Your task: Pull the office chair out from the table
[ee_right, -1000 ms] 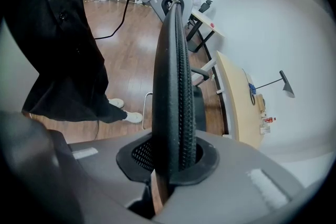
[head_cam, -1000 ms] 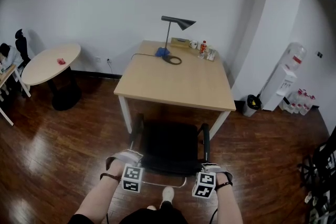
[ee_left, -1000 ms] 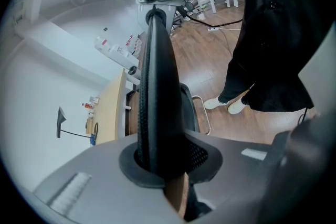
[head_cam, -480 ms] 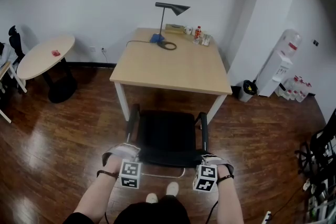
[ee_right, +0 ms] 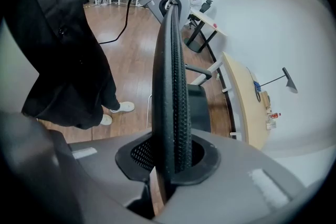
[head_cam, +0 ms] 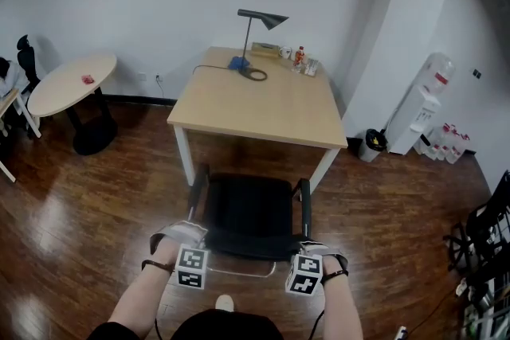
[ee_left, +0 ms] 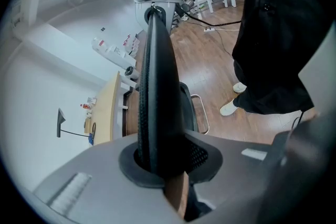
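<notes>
The black office chair (head_cam: 251,211) stands on the wood floor just in front of the light wooden table (head_cam: 255,103), its seat out from under the tabletop. My left gripper (head_cam: 185,235) grips the left end of the backrest's top edge, my right gripper (head_cam: 315,249) the right end. In the left gripper view the mesh backrest (ee_left: 157,86) runs up from between the jaws of the left gripper (ee_left: 163,165), which press on it. In the right gripper view the backrest edge (ee_right: 170,76) sits between the jaws of the right gripper (ee_right: 168,165); they are opening slightly but still touch it.
A desk lamp (head_cam: 259,20), bottles and a mug stand at the table's far edge. A round table (head_cam: 72,84) is at the left, a water dispenser (head_cam: 426,103) and a bin (head_cam: 372,143) at the right. My shoe (head_cam: 225,302) is behind the chair.
The chair has rolled back toward me, away from the table, with both grippers holding its backrest. The gap between the seat and the table's front edge has widened.
</notes>
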Demonstrator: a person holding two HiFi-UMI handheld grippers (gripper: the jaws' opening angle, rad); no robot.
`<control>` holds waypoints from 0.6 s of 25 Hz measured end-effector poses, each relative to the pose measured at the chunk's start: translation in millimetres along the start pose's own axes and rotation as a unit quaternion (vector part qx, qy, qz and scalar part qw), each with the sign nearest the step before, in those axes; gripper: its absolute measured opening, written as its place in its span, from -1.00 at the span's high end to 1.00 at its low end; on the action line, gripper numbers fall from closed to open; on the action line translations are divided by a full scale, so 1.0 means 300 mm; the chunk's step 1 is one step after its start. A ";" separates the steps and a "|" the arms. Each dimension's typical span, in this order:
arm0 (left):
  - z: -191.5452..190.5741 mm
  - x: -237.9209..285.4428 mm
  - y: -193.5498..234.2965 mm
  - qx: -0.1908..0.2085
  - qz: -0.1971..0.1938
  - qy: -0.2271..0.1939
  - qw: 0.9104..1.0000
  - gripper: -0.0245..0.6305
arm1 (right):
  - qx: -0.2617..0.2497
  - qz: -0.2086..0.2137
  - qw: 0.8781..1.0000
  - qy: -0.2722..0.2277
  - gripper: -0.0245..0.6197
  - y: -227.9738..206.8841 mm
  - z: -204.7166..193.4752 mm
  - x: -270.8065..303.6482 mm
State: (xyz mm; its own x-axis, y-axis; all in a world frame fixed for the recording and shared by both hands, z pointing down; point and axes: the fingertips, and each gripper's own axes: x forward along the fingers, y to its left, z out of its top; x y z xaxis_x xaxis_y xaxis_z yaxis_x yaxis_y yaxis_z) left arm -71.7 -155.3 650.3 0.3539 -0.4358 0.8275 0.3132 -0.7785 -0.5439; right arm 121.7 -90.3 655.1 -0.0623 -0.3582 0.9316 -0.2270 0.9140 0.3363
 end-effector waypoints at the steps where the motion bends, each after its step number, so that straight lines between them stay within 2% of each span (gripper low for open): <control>1: 0.003 -0.004 -0.011 -0.001 -0.001 0.000 1.000 0.77 | 0.000 0.002 1.000 0.000 0.71 0.011 0.001 -0.004; 7: 0.021 -0.042 -0.069 -0.003 -0.007 0.001 1.000 0.77 | 0.003 0.011 1.000 -0.004 0.70 0.089 0.005 -0.045; 11: 0.029 -0.057 -0.096 -0.010 -0.012 0.010 1.000 0.77 | 0.003 -0.010 1.000 -0.018 0.67 0.104 0.007 -0.071; 14: 0.037 -0.067 -0.122 -0.010 -0.020 0.028 0.999 0.52 | 0.001 -0.042 0.998 -0.044 0.58 0.107 0.009 -0.109; 15: 0.044 -0.077 -0.116 -0.014 -0.011 0.030 0.999 0.51 | -0.001 -0.053 0.997 -0.050 0.54 0.106 0.007 -0.129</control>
State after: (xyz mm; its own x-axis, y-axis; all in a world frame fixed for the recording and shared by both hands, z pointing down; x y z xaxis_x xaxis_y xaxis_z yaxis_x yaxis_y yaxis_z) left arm -79.1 -112.0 648.2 0.2934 -0.4443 0.8464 0.2957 -0.7998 -0.5224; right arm 114.8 -47.7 629.5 -0.1345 -0.4707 0.8720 -0.2361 0.8699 0.4331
